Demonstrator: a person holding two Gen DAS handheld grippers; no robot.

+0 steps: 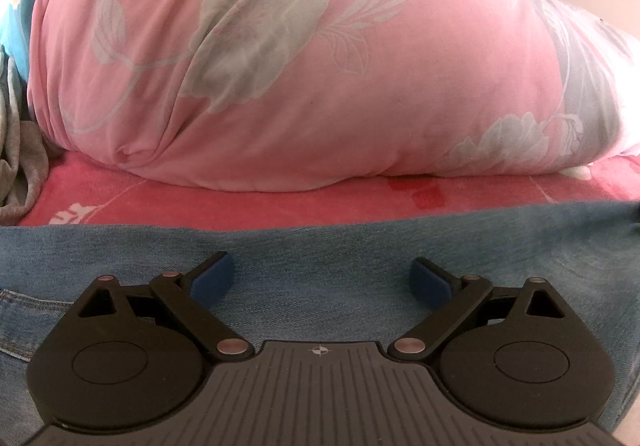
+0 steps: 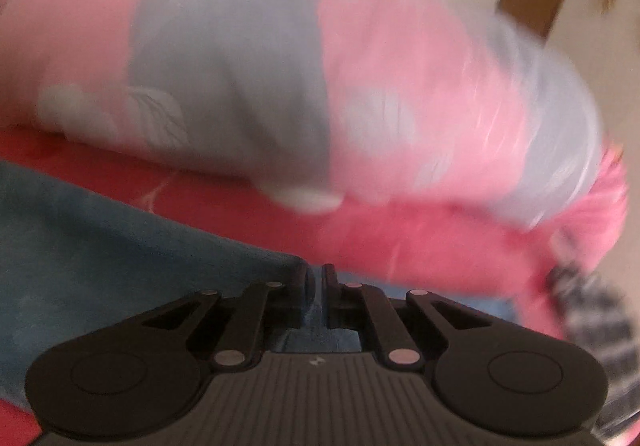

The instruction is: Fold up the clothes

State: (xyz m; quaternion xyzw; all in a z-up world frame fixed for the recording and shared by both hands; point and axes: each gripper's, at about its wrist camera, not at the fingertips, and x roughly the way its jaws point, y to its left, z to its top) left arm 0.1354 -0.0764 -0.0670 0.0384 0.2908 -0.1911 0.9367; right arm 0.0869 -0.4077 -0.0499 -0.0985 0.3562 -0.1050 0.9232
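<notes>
Blue denim jeans (image 1: 320,246) lie flat across the red bed sheet in the left wrist view. My left gripper (image 1: 323,278) hovers over the denim with its jaws wide open and nothing between the blue pads (image 1: 212,278). The right wrist view is blurred. There my right gripper (image 2: 316,282) is shut on an edge of the jeans (image 2: 120,246), and a strip of denim shows pinched between its black fingers (image 2: 329,286). The cloth stretches away to the left of that grip.
A big pink quilt with grey flowers (image 1: 280,58) is heaped on the bed right behind the jeans. Grey clothing (image 1: 20,150) lies at the left. A striped black and white item (image 2: 592,310) shows at the right. The red patterned sheet (image 1: 200,202) lies between quilt and jeans.
</notes>
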